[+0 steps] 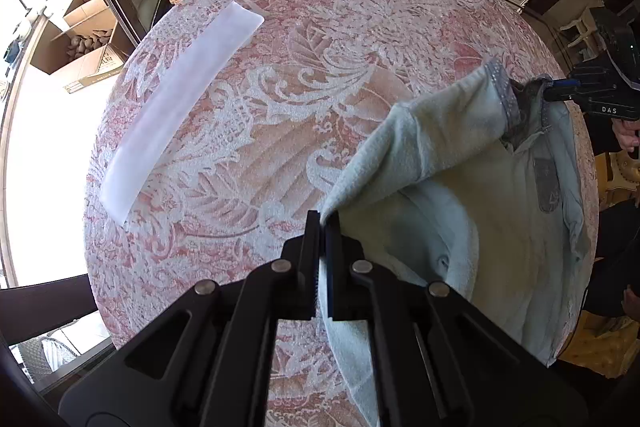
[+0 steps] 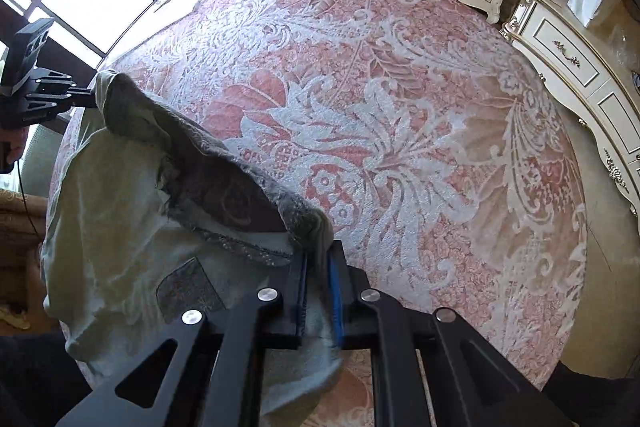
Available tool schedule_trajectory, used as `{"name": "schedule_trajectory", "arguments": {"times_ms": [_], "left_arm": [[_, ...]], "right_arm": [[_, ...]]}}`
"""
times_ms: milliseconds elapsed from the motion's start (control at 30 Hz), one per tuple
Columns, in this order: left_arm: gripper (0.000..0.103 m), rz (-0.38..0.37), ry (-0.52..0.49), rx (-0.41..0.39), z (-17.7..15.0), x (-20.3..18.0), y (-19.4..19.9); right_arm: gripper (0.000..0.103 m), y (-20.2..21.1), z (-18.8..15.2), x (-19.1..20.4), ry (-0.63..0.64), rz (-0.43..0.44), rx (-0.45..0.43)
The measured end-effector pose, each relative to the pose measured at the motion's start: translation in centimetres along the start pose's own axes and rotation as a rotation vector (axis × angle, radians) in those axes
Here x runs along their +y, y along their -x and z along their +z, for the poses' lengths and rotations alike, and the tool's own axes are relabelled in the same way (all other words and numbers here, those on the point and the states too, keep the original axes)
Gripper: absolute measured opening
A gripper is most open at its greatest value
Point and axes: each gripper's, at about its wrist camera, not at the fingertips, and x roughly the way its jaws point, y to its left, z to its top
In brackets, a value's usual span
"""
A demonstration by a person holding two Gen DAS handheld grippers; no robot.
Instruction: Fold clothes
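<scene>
A pale mint fleece garment (image 1: 460, 167) with a grey sparkly trim and a grey patch lies on the right part of a round table (image 1: 260, 107) covered in pink and white floral cloth. My left gripper (image 1: 323, 221) is shut on a folded corner of the garment, which rises off the table. At the table's far right edge, my right gripper (image 1: 549, 91) pinches the grey-trimmed edge. In the right wrist view the garment (image 2: 120, 227) stretches between my right gripper (image 2: 318, 261), shut on the cloth, and my left gripper (image 2: 95, 98) at the far left.
A white strip (image 1: 180, 107) lies flat on the left half of the table. Beyond the table edge stand an open cardboard box (image 1: 80, 43) and cream cabinets (image 2: 580, 67). A person's hand (image 1: 628, 137) holds the right tool's handle.
</scene>
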Motion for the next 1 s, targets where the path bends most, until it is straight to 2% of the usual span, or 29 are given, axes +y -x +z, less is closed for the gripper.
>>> {"name": "schedule_trajectory", "arguments": {"times_ms": [100, 167, 300, 367, 500, 567, 633, 700, 733, 800, 833, 867, 933, 1000], "left_arm": [[0.004, 0.019, -0.001, -0.012, 0.5, 0.1, -0.3], [0.006, 0.057, -0.023, -0.018, 0.9, -0.1, -0.6], [0.008, 0.183, -0.162, 0.012, 1.7, -1.6, -0.9], [0.009, 0.241, -0.229, 0.023, 2.0, -2.3, -0.8], [0.011, 0.312, -0.277, -0.011, 2.9, -2.4, 0.7], [0.024, 0.35, -0.305, -0.028, 3.3, -2.5, 1.3], [0.028, 0.377, -0.34, -0.014, 3.2, -2.4, 0.9], [0.028, 0.353, -0.307, 0.04, 2.9, -1.3, -0.1], [0.028, 0.303, -0.247, 0.041, 2.6, -0.5, -0.1], [0.028, 0.152, -0.083, -0.001, 2.1, 1.6, 0.5], [0.034, 0.086, -0.007, -0.019, 1.7, 2.6, 0.8], [0.041, 0.051, 0.049, -0.028, 1.2, 3.6, 1.2], [0.049, 0.019, 0.113, -0.042, -0.6, 5.1, 1.8], [0.05, -0.034, 0.168, -0.05, -3.1, 6.2, 2.2]], "right_arm": [[0.008, 0.3, 0.5, -0.9, -0.068, 0.012, -0.033], [0.008, -0.1, 0.7, -1.3, -0.105, -0.029, -0.027], [0.007, -1.2, 0.6, -1.0, -0.126, -0.091, -0.003], [0.007, -1.1, 0.5, -1.1, -0.151, -0.086, -0.006], [0.007, -0.9, 0.4, -1.1, -0.168, -0.092, -0.004], [0.008, -0.8, 0.4, -1.0, -0.174, -0.097, -0.003], [0.008, -0.9, 0.7, -1.2, -0.184, -0.101, 0.0], [0.01, -1.1, 0.7, -1.2, -0.193, -0.107, 0.002], [0.01, -1.1, 0.7, -1.2, -0.195, -0.112, 0.002], [0.01, -1.1, 0.7, -1.1, -0.204, -0.124, -0.004], [0.014, -1.1, 0.7, -1.1, -0.208, -0.13, -0.007], [0.019, -1.0, 0.5, -1.1, -0.217, -0.134, -0.015], [0.019, -0.6, 0.2, -1.1, -0.238, -0.121, -0.038], [0.019, 0.3, 0.0, -1.0, -0.254, -0.096, -0.081]]}}
